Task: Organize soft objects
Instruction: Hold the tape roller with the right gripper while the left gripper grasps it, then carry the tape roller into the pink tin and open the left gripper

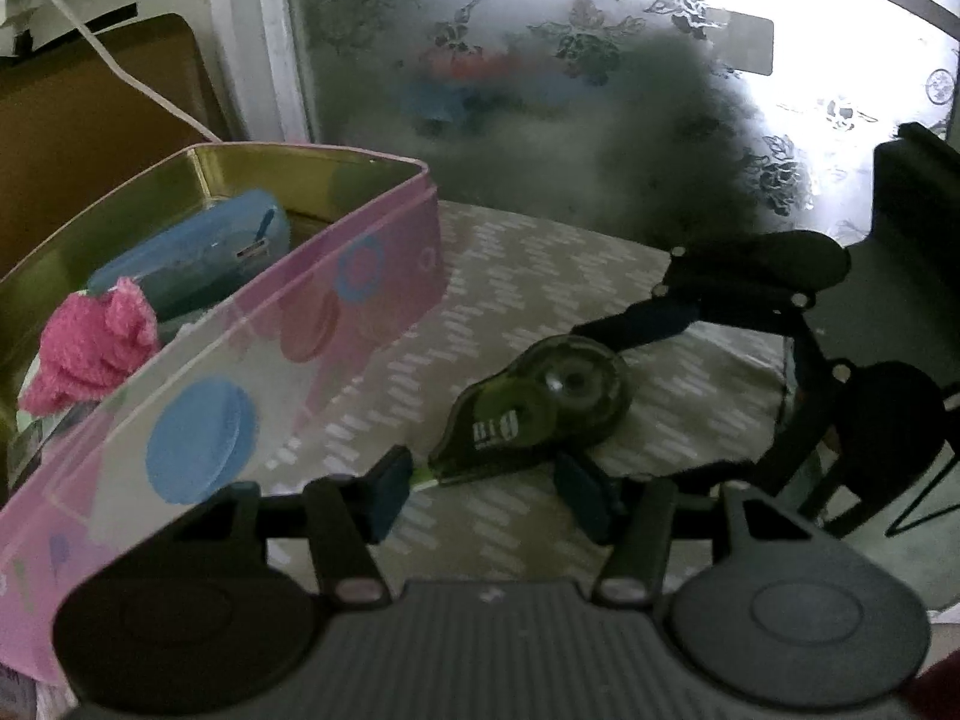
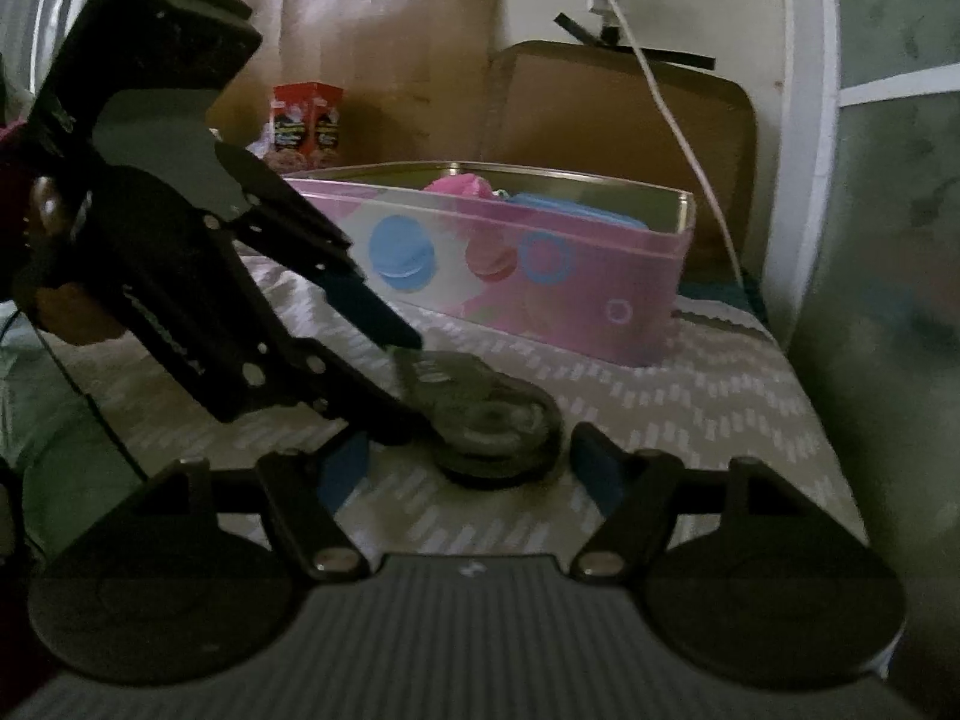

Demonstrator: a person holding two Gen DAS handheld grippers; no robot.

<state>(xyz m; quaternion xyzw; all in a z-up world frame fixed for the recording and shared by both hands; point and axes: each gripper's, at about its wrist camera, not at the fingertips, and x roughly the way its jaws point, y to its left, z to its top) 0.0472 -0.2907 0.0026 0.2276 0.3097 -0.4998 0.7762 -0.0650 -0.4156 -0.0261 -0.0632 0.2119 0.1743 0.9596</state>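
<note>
A green correction-tape dispenser (image 1: pixel 534 408) (image 2: pixel 492 420) lies flat on the patterned cloth (image 1: pixel 540 276). My left gripper (image 1: pixel 486 486) (image 2: pixel 423 381) is open around its narrow end, pads close on both sides. My right gripper (image 2: pixel 468 474) (image 1: pixel 618 408) is open around the round end, with a gap at each pad. Left of them stands a pink tin (image 1: pixel 240 360) (image 2: pixel 540 288) painted with macarons. It holds a blue pouch (image 1: pixel 198 252) (image 2: pixel 570 207) and a fluffy pink cloth (image 1: pixel 96 348) (image 2: pixel 462 185).
A frosted window with butterfly patterns (image 1: pixel 600 60) stands behind the table. A white cable (image 2: pixel 678 138) hangs past a brown board (image 2: pixel 624 114). A red carton (image 2: pixel 306 120) sits behind the tin. A dark chair (image 1: pixel 912 192) stands past the cloth's right edge.
</note>
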